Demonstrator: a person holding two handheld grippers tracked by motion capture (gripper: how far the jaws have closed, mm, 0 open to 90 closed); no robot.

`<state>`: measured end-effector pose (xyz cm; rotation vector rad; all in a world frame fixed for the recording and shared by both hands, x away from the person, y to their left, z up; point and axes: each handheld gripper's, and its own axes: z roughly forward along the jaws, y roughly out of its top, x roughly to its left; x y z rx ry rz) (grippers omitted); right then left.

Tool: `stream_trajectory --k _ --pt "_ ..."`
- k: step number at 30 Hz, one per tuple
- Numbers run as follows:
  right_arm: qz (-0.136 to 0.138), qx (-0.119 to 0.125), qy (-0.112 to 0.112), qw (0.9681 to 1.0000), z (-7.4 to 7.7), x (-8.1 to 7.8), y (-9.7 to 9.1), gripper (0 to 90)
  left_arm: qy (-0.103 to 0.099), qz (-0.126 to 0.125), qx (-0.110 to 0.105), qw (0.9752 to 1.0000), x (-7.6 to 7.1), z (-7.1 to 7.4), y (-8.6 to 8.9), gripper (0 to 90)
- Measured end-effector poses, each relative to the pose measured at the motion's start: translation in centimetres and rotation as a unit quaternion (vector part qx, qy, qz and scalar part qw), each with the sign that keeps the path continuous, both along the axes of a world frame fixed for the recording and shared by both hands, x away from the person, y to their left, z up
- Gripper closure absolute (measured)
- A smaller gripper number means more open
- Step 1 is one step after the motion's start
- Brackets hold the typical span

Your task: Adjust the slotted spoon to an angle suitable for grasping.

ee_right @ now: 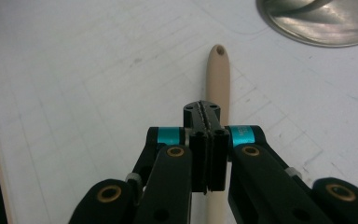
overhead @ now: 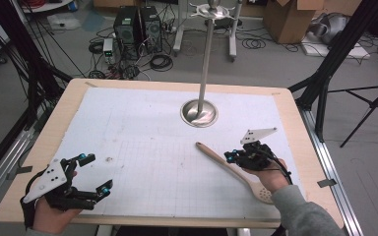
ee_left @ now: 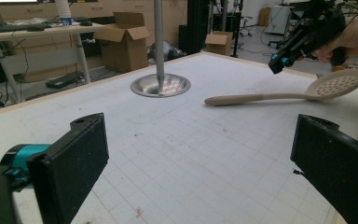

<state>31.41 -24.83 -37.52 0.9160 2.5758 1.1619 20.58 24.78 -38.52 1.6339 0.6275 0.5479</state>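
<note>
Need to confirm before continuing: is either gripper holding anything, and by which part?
Nothing is held. The right gripper is shut and empty, just above the handle of the spoon, which lies on the table. The left gripper is open and empty.

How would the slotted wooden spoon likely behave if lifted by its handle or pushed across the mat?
The slotted wooden spoon looks rigid, so it should lift without flexing. Its perforated head seems heavier, so it may tilt head-down. Its smooth, rounded handle might slip or pivot when pushed on the mat.
</note>
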Motion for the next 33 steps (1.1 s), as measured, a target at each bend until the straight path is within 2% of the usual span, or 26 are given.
stream_trajectory --k 2,3,4,5,6,8,10,12,17,18,19,20,21,22,23,24,25,28,29,33 --pt "-0.009 0.001 -0.001 1.0 -0.1 0.1 0.5 90.0 0.0 -0.002 0.001 1.0 0.1 0.0 0.0 4.5" --pt "-0.034 -0.004 -0.006 0.9994 -0.7 0.5 1.7 90.0 0.001 -0.003 0.002 1.0 0.2 0.0 -0.1 4.5" --pt "-0.034 -0.004 -0.006 0.9994 -0.7 0.5 1.7 90.0 0.001 -0.003 0.002 1.0 0.2 0.0 -0.1 4.5" --pt "-0.05 -0.029 -0.009 0.9983 -1.3 1.1 2.5 90.0 0.001 -0.004 0.0 1.0 0.2 -0.1 -0.2 4.5" --pt "-0.056 -0.041 -0.007 0.9976 -1.7 1.5 2.8 90.0 0.002 -0.006 0.0 1.0 0.3 -0.1 -0.2 4.5" --pt "-0.061 -0.054 0.0 0.9967 -2.4 2.2 3.0 90.0 0.0 -0.008 -0.001 1.0 0.3 -0.1 -0.1 4.5" --pt "-0.064 -0.077 -0.001 0.995 -2.9 2.7 3.0 90.0 0.001 -0.007 -0.001 1.0 0.2 -0.1 0.0 4.5" --pt "-0.062 -0.081 0.005 0.9948 -3.3 3.2 3.0 90.0 -0.001 -0.004 -0.003 1.0 0.2 0.0 0.3 4.5" --pt "-0.019 -0.088 0.008 0.9959 -3.9 3.4 3.1 90.0 -0.003 0.0 -0.003 1.0 -0.1 0.1 0.5 4.5" --pt "-0.019 -0.088 0.008 0.9959 -3.9 3.4 3.1 90.0 -0.003 0.0 -0.004 1.0 -0.1 0.1 0.5 4.5" --pt "0.017 -0.078 0.013 0.9967 -4.2 3.3 3.3 90.0 -0.002 0.001 -0.003 1.0 -0.2 0.1 0.5 4.5" --pt "0.017 -0.078 0.013 0.9967 -4.2 3.3 3.3 90.0 -0.002 0.001 -0.003 1.0 -0.2 0.1 0.5 4.5" --pt "0.042 -0.07 0.021 0.9964 -4.3 3.1 3.5 90.0 -0.001 0.002 -0.002 1.0 -0.2 0.0 0.5 4.5" --pt "0.042 -0.07 0.021 0.9964 -4.3 3.1 3.5 90.0 -0.001 0.002 -0.002 1.0 -0.2 0.0 0.5 4.5" --pt "0.066 -0.067 0.025 0.9953 -4.2 2.7 3.8 90.0 0.002 0.001 0.0 1.0 -0.1 -0.1 0.4 4.5" --pt "0.066 -0.067 0.025 0.9953 -4.2 2.7 3.8 90.0 0.002 0.001 0.0 1.0 -0.1 -0.1 0.4 4.5" --pt "0.079 -0.072 0.026 0.994 -4.1 2.5 4.2 90.0 0.002 0.001 0.001 1.0 -0.1 -0.2 0.4 4.5" --pt "0.076 -0.072 0.025 0.9942 -4.0 2.3 4.2 90.0 0.003 0.0 0.001 1.0 -0.1 -0.2 0.3 4.5" --pt "0.07 -0.061 0.026 0.9954 -3.6 2.1 4.0 90.0 0.002 -0.001 0.002 1.0 0.0 -0.2 0.3 4.5" --pt "0.077 -0.05 0.017 0.9957 -2.5 1.4 3.1 90.0 0.001 -0.002 0.002 1.0 0.0 -0.2 0.3 4.5"
